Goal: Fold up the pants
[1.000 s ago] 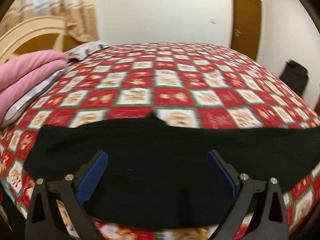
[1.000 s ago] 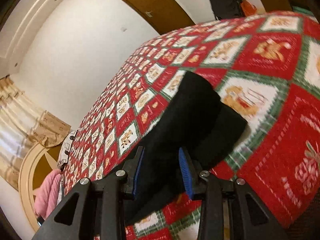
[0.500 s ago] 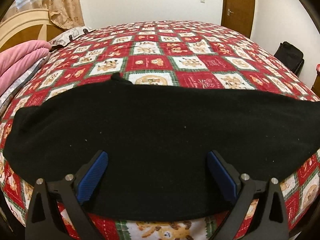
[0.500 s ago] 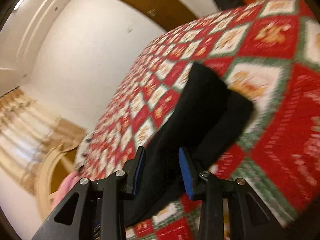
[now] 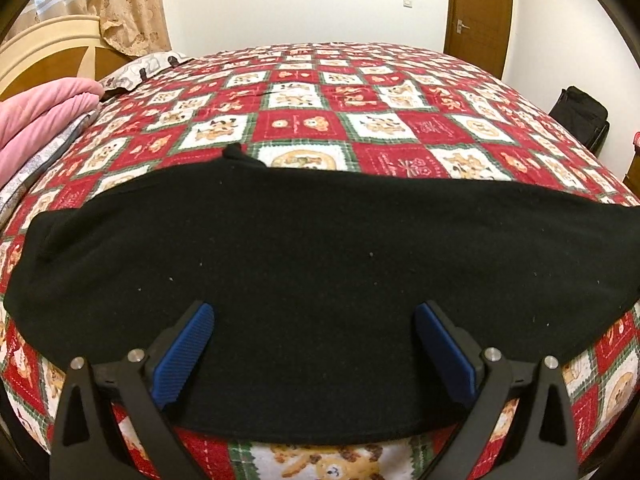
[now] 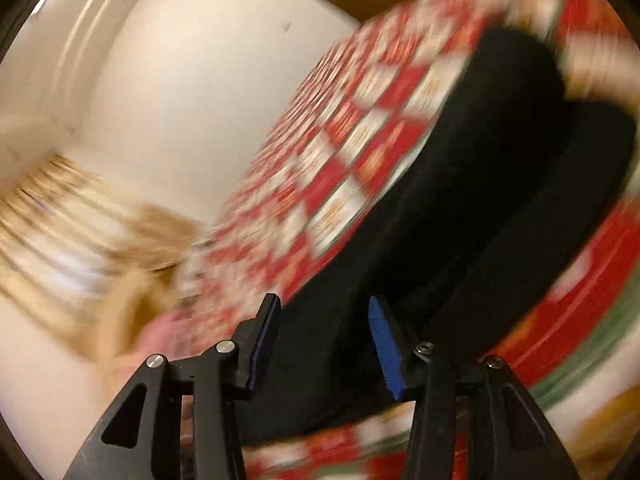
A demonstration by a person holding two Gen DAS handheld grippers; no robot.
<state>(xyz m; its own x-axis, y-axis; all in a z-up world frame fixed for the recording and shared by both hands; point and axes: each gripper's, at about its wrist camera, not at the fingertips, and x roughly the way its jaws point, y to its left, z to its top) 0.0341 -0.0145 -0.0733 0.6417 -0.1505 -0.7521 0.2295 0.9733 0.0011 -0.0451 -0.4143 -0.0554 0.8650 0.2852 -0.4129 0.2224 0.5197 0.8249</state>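
The black pants (image 5: 320,264) lie folded lengthwise across the near edge of the bed, running left to right in the left wrist view. My left gripper (image 5: 314,316) is open and empty, its blue pads wide apart just above the pants' near edge. In the blurred right wrist view the pants (image 6: 480,184) stretch away from the right end, with a second layer showing beside the top one. My right gripper (image 6: 324,332) is open with the cloth between and beneath its fingers; it does not pinch it.
The bed has a red, white and green patchwork quilt (image 5: 360,120). A pink blanket (image 5: 36,116) and a pillow (image 5: 136,72) lie at the headboard on the left. A brown door (image 5: 478,12) and a black bag (image 5: 580,116) stand at the far right.
My left gripper has dropped closer over the pants and then held nearly still. My right gripper has opened wider and swung fast, blurring its view.
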